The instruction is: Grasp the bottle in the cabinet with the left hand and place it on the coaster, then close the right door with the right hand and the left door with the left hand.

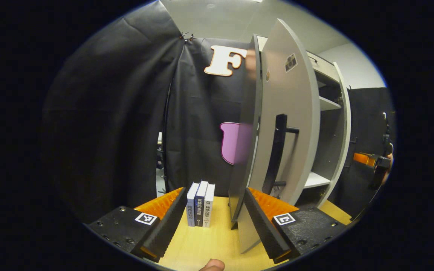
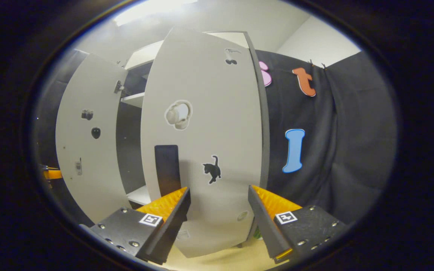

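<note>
My left gripper [image 1: 215, 194] is open low over the wooden table [image 1: 209, 244]. The free edge of the cabinet's left door [image 1: 290, 113] stands between its fingers, close to the right one. That door carries a black handle [image 1: 277, 150]. Behind it the cabinet [image 1: 324, 143] shows bare shelves. My right gripper [image 2: 219, 188] is open too, facing the outer face of the right door [image 2: 202, 131], whose black handle [image 2: 167, 167] is just past the left fingertip. The left door [image 2: 89, 143] stands farther left. A small green thing [image 2: 257, 234] peeks from under the right door's corner; what it is I cannot tell.
Three books [image 1: 200, 205] stand upright on the table ahead of the left gripper. The other gripper [image 1: 371, 160] shows far right in the left gripper view, and far left [image 2: 51, 174] in the right gripper view. A fingertip [image 1: 211, 265] shows at the bottom edge. Black cloth walls surround the booth.
</note>
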Demonstrator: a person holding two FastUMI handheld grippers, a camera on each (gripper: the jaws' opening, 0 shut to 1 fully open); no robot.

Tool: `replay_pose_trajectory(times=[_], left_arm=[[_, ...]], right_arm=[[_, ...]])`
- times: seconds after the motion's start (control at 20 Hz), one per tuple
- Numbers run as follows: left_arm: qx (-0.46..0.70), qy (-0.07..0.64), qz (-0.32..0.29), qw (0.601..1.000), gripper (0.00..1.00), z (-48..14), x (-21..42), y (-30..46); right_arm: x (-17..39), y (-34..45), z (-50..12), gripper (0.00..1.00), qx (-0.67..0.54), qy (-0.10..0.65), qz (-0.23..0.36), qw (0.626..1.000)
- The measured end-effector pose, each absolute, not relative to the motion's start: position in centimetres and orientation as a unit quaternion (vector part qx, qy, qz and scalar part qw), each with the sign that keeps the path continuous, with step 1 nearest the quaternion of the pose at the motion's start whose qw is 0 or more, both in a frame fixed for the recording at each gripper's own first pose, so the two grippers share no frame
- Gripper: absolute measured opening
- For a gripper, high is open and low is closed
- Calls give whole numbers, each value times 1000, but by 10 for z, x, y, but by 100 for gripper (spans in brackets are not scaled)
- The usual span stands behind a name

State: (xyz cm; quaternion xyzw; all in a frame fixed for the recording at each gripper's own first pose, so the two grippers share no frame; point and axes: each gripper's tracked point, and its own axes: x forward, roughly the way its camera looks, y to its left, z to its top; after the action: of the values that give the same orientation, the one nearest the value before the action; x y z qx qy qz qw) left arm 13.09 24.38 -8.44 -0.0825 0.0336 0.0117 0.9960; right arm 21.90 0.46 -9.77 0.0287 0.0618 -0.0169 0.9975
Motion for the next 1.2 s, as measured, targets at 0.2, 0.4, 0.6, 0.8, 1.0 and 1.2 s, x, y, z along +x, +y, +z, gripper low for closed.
replay_pose_trajectory(times=[0.2, 0.4, 0.6, 0.8, 1.0, 1.2], left_arm=[[-70, 21, 1, 997, 93, -74, 163, 247], [-74, 23, -49, 996, 93, -71, 182, 223], [-69, 21, -45, 996, 88, -68, 185, 218], [-51, 19, -21, 998, 88, -66, 180, 212], [-51, 30, -20, 998, 88, -67, 181, 196], [-24, 35, -10, 999, 92, -64, 177, 184]], right_arm=[[226, 3, -93, 94, 38, 55, -13, 998], [210, -12, -81, 94, 46, 39, -28, 998], [174, -21, -65, 94, 59, 26, -35, 997], [119, -21, -37, 93, 63, -1, -38, 997], [63, -16, -30, 94, 65, 2, -35, 997], [23, -15, -31, 91, 36, 6, -49, 998]])
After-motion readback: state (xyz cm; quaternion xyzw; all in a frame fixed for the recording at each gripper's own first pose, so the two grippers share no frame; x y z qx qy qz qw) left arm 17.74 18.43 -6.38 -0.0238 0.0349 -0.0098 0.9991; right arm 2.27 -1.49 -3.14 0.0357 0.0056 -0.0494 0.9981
